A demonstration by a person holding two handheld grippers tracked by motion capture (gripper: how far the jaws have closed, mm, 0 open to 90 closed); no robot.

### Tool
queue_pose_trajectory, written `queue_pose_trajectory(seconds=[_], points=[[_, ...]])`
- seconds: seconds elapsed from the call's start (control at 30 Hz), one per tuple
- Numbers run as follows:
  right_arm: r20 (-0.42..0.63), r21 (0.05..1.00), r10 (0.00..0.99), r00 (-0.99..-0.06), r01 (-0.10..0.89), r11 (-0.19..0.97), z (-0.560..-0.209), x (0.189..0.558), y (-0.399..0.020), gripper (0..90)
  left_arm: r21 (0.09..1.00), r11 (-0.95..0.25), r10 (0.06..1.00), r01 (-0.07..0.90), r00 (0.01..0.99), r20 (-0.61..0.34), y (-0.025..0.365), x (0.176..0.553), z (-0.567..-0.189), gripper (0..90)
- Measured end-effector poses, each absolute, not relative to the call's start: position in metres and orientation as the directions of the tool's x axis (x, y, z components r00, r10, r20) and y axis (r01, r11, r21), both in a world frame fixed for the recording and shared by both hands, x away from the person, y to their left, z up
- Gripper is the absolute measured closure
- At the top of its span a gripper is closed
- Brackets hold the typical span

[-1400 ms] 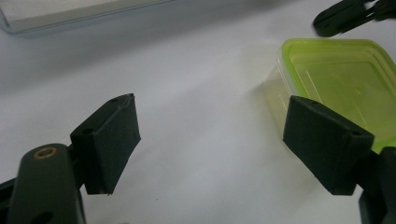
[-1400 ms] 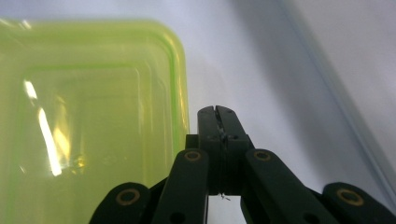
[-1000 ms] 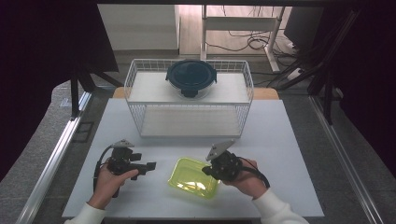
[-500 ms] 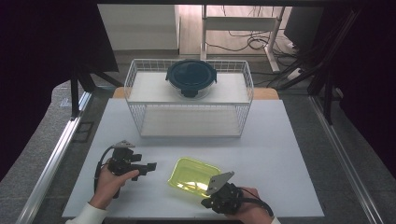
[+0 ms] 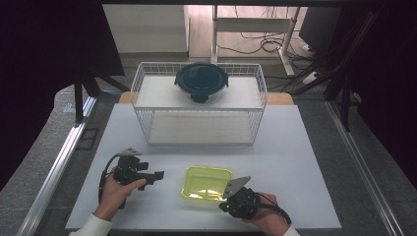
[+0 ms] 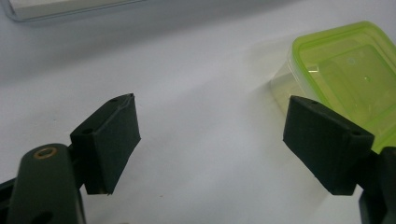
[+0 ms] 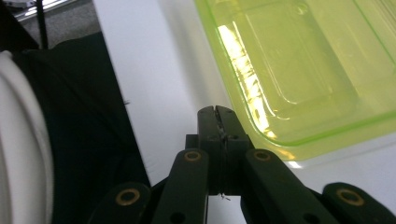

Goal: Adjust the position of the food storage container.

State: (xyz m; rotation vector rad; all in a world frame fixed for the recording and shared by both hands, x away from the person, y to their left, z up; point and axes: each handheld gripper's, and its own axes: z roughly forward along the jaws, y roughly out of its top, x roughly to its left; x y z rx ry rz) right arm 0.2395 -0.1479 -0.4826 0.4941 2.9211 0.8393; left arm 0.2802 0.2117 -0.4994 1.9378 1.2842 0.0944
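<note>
Green container (image 5: 207, 183) flat on white worktop (image 5: 295, 147), near front edge, unheld | right tool (image 5: 231, 204) pressed together just beside its near rim | left tool (image 5: 152, 175) spread wide, empty, alongside | grasp apparently not yet made; aim unknown

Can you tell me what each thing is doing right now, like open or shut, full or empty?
Left gripper: open, jaws wide apart, holding nothing.
Right gripper: shut, jaws pressed together, nothing between them, beside the green container.
Green container: flat on the table, no lid, looks empty.
Round dark container: lid on, sitting on top of the wire rack.
Wire rack: upright on the table, lower shelf empty.
</note>
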Motion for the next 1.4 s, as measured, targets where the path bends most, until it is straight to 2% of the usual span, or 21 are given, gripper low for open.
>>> queue_pose_trajectory(seconds=[0.5, 0.67, 0.97, 1.07, 1.13, 1.17, 1.23, 1.4], points=[[0.02, 0.536, 0.35, -0.937, 0.305, 0.787, -0.483, 0.241, -0.153, 88.7, 0.645, -0.141, 0.812, 0.751, 0.46, -0.358, 0.214, 0.28, -0.499, 18.0], [0.032, 0.579, 0.371, -0.928, 0.32, 0.75, -0.474, 0.234, -0.155, 88.7, 0.647, -0.135, 0.81, 0.75, 0.46, -0.364, 0.212, 0.28, -0.497, 18.0], [0.098, 0.726, 0.527, -0.844, 0.423, 0.542, -0.446, 0.253, -0.168, 86.8, 0.651, -0.13, 0.796, 0.747, 0.471, -0.381, 0.206, 0.277, -0.493, 17.8], [0.129, 0.763, 0.59, -0.797, 0.46, 0.455, -0.445, 0.262, -0.174, 77.1, 0.655, -0.127, 0.791, 0.745, 0.474, -0.386, 0.205, 0.276, -0.492, 17.7], [0.117, 0.786, 0.674, -0.73, 0.483, 0.387, -0.448, 0.267, -0.181, 58.0, 0.654, -0.128, 0.792, 0.746, 0.474, -0.386, 0.205, 0.276, -0.492, 17.7], [0.102, 0.79, 0.715, -0.692, 0.493, 0.364, -0.449, 0.268, -0.184, 45.1, 0.654, -0.129, 0.792, 0.746, 0.474, -0.384, 0.205, 0.276, -0.492, 17.7], [0.11, 0.783, 0.737, -0.667, 0.515, 0.349, -0.452, 0.27, -0.189, 38.2, 0.654, -0.129, 0.793, 0.746, 0.474, -0.384, 0.205, 0.276, -0.492, 17.7], [0.158, 0.77, 0.746, -0.647, 0.554, 0.317, -0.457, 0.274, -0.201, 29.4, 0.656, -0.13, 0.789, 0.744, 0.478, -0.386, 0.201, 0.275, -0.491, 17.8]])
